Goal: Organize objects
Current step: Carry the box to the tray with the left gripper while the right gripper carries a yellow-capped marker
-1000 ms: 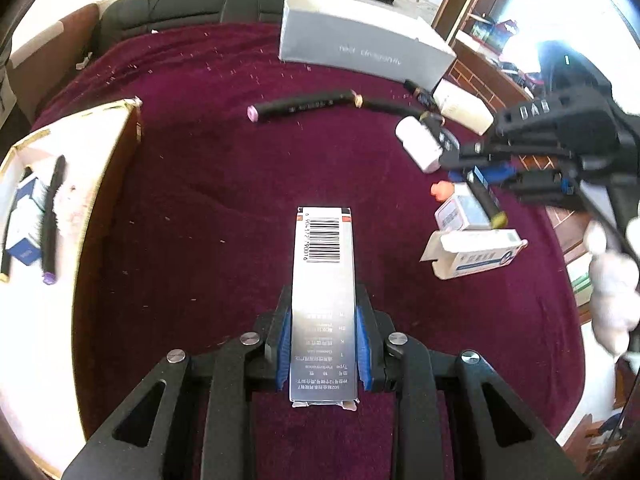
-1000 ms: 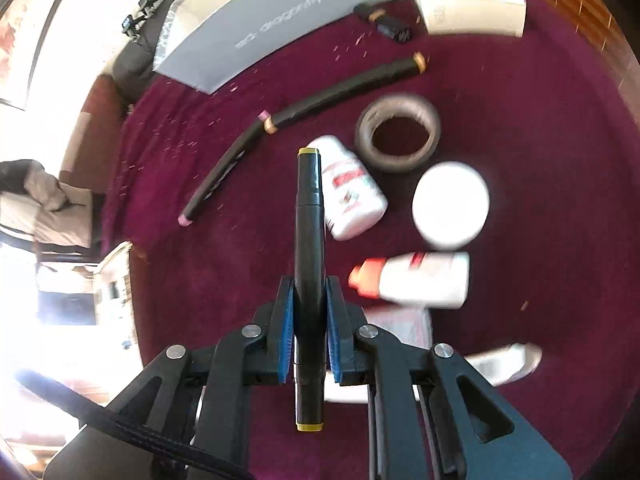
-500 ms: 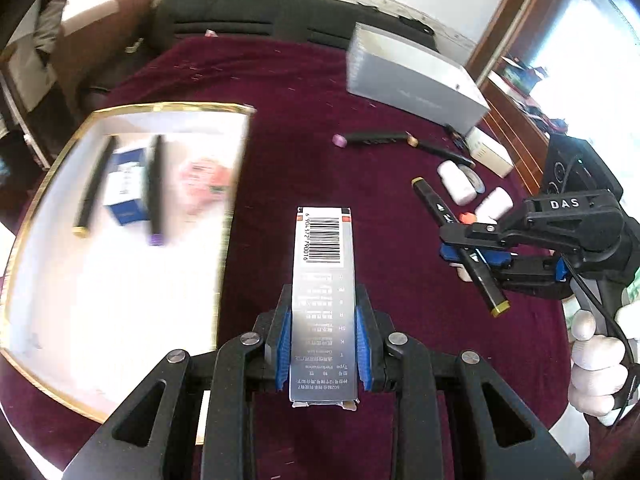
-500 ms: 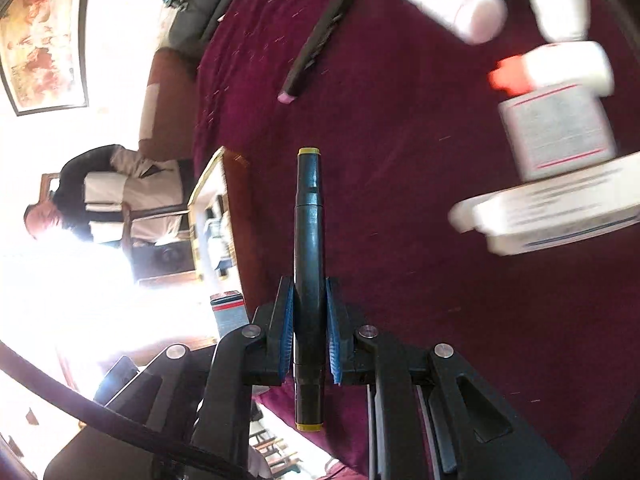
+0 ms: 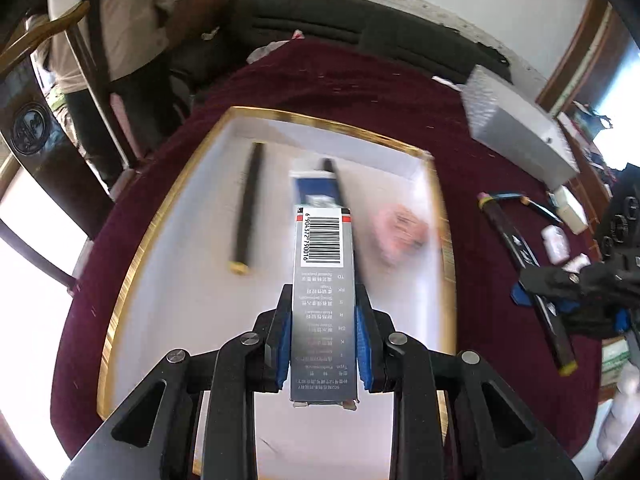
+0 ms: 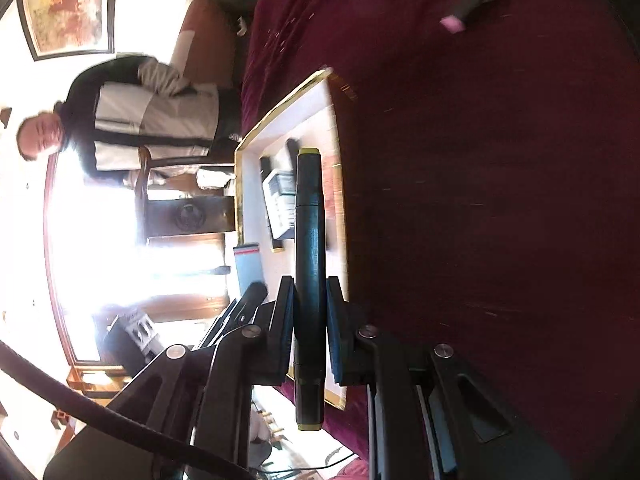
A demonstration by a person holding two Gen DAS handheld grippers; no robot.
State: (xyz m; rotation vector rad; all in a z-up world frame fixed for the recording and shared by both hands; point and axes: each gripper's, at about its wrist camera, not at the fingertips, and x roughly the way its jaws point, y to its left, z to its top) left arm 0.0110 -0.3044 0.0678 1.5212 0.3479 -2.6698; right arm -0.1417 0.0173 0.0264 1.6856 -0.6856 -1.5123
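Grippers both grip: left gripper (image 5: 323, 336) clamps a barcoded grey box (image 5: 323, 304) above the gold-rimmed tray (image 5: 132, 264); right gripper (image 6: 310, 324) pinches a black marker (image 6: 309, 248). Farther in the tray lie a black pen (image 5: 249, 208), a blue box (image 5: 310, 188), a blurred pink packet (image 5: 400, 232).

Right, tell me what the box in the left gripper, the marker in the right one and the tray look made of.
Box: likely thin printed cardboard, slightly glossy; barcode, sharp folded edges.
Marker: apparently matte black plastic with yellow end caps.
Tray: white smooth floor, shiny gold rim; material unclear.
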